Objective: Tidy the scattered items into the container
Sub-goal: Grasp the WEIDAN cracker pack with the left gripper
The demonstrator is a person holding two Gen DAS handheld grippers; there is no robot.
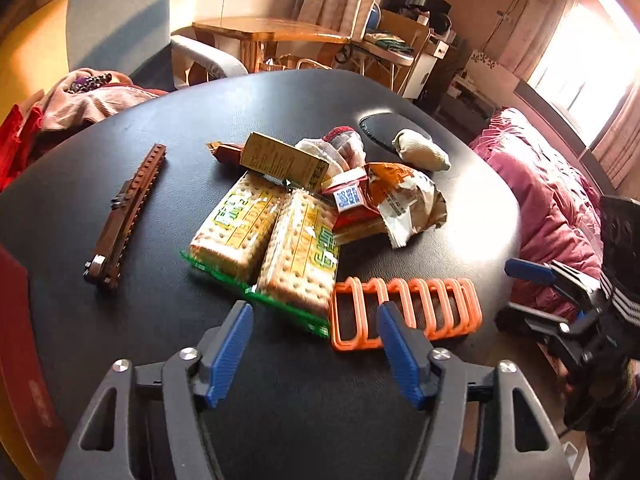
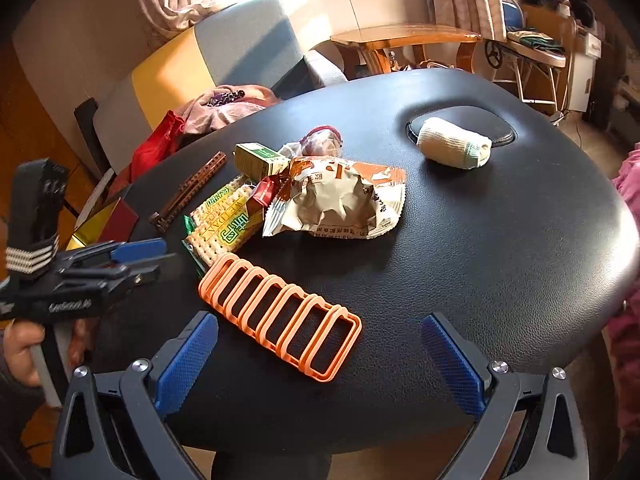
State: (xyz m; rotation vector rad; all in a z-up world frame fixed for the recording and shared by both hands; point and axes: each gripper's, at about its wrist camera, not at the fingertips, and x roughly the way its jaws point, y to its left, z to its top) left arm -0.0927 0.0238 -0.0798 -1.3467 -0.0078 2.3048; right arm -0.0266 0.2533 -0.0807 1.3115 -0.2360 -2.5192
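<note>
Grippers are hovering open-jawed and empty over a black table (image 1: 120, 152): the left gripper (image 1: 316, 350) nearing cracker packs (image 1: 272, 236), the right gripper (image 2: 320, 364) just short of an orange rack (image 2: 280, 316). Snack wrappers are overlapping, half hiding a small box (image 1: 280, 160). A red container (image 1: 20, 340) is sitting cut off at frame's edge.

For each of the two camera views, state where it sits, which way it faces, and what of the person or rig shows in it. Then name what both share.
Left wrist: rides the left gripper, looking forward over the black table at the cracker packs; the right gripper shows at the right edge.
Right wrist: rides the right gripper, facing the orange rack; the left gripper and hand show on the left.
Shared: rack, crackers, rolled cloth.
</note>
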